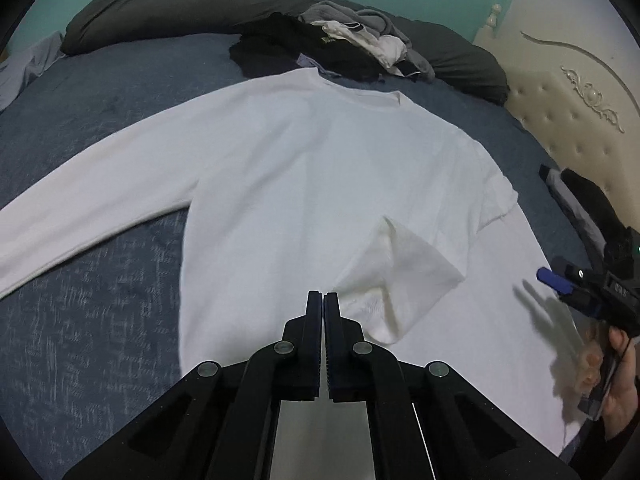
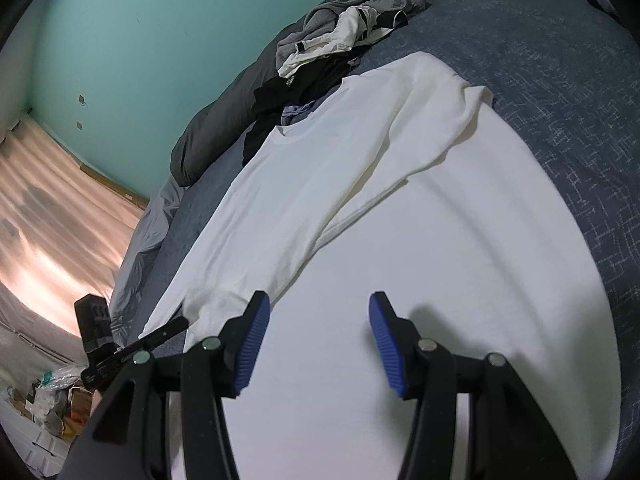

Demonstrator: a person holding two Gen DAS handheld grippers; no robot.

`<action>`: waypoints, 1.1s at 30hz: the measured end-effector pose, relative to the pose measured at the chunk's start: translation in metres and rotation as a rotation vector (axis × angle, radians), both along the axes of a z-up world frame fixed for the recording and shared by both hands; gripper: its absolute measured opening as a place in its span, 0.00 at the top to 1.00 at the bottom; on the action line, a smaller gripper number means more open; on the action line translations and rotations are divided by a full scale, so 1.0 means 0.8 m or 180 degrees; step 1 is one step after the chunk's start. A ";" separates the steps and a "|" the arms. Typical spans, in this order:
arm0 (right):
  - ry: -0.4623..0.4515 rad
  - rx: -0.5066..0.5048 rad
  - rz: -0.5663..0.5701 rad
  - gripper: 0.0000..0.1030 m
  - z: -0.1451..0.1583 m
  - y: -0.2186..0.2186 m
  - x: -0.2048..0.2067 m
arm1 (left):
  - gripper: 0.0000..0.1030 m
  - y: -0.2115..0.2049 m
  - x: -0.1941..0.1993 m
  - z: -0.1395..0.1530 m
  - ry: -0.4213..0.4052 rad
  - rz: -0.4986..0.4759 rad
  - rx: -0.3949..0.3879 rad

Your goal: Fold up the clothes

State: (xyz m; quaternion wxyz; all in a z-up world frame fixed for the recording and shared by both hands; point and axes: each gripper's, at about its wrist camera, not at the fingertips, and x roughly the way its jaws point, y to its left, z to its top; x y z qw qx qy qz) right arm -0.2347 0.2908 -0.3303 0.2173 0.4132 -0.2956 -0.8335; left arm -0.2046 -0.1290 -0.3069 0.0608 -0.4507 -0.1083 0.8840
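Left wrist view first: we see our left hand-held gripper (image 1: 322, 295) with its two fingers pressed flat together over the lower part of the white long-sleeved shirt (image 1: 312, 168). Whether any cloth is pinched at the tips we cannot tell; the fingers look closed on nothing. The shirt lies spread on the blue bedspread (image 1: 80, 300), collar away from us, one sleeve stretched out to the left, and a small flap (image 1: 400, 272) of fabric turned up just beyond the fingertips. At the far edge of the bed sits a pile of dark and grey clothes (image 1: 340, 48), touching the collar area. On the right we catch our right hand (image 1: 616, 376) gripping the other tool.

Over in the right wrist view, the right hand-held gripper (image 2: 316, 304) hovers with its blue pads (image 2: 250, 352) held apart, nothing between them, only white fabric below. The shirt's other sleeve is folded across the body there.
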 end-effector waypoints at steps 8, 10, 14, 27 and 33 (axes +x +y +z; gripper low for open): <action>0.0023 0.0007 0.0029 0.49 0.003 -0.005 0.001 | 0.97 -0.012 0.007 -0.024 -0.0256 0.0107 0.0102; 0.0029 0.0003 0.0031 0.49 0.004 -0.005 0.001 | 0.87 -0.010 0.008 -0.013 -0.0188 0.0108 0.0330; 0.0026 -0.0004 0.0031 0.49 0.004 -0.005 0.001 | 0.55 0.003 0.005 -0.013 -0.0230 0.0030 0.0683; 0.0011 -0.0028 0.0005 0.49 0.003 0.000 0.003 | 0.70 0.010 0.009 -0.033 -0.0285 0.0071 0.1150; -0.0009 -0.0022 0.0017 0.49 0.000 -0.002 0.002 | 0.99 0.012 0.016 -0.005 -0.0087 -0.0087 0.1066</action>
